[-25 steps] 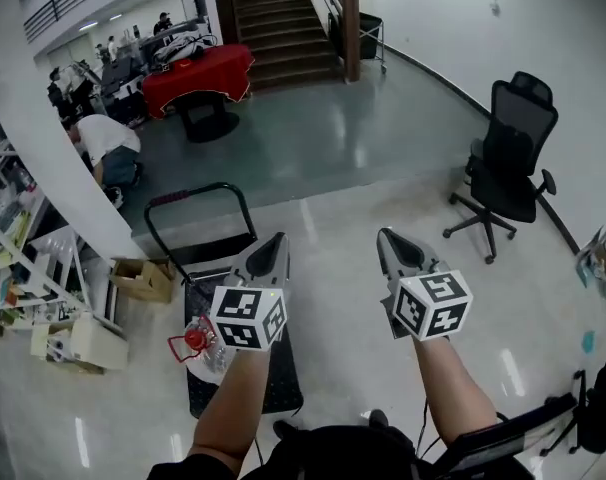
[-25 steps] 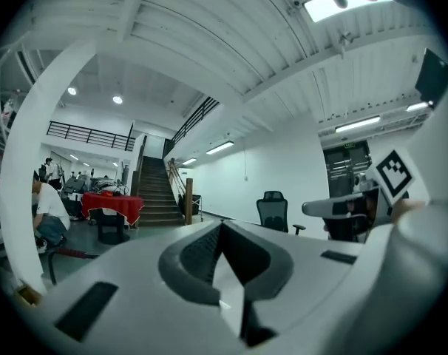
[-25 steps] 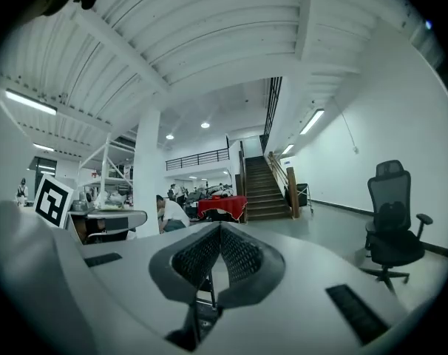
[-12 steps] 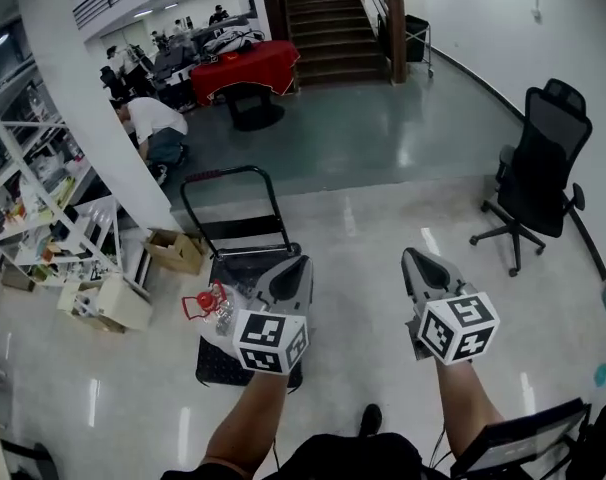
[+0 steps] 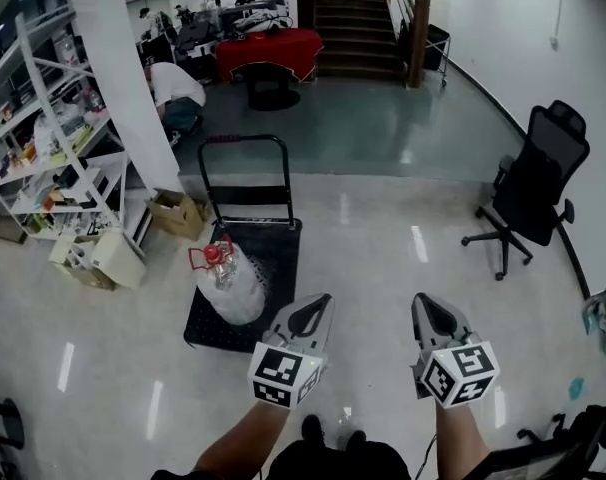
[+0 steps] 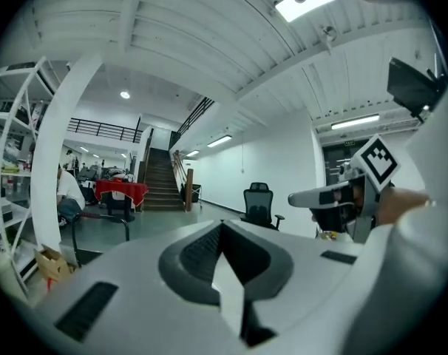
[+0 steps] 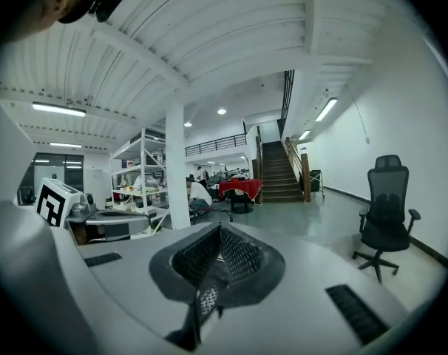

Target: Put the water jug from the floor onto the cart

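On the cart, left of centre in the head view: the water jug (image 5: 230,286) lies on the black deck of the cart (image 5: 275,258), at the deck's left side, with its red cap toward the push handle
Left gripper: the left gripper (image 5: 315,313) is at the lower middle of the head view, just below and right of the cart's near corner and apart from the water jug; its jaws are clenched together on nothing
Right gripper: the right gripper (image 5: 429,313) is level with the left one and further right, over bare floor (image 5: 383,258); its jaws are clenched together and hold nothing
Head view only: the water jug, the cart, cardboard boxes (image 5: 178,213) beside a white column (image 5: 123,78), and both forearms
Left gripper view only: the jaw tips meet in one seam at lower centre; the right gripper appears side-on at the right edge
Right gripper view only: its meshed pads are pressed together; the left gripper's marker cube sits at the left edge; shelving (image 7: 139,176) stands beyond it
All three views: office chair (image 5: 538,183), staircase (image 5: 348,13), red-covered table (image 5: 268,53)
Background: a person (image 5: 178,88) crouches by the column in the upper left of the head view
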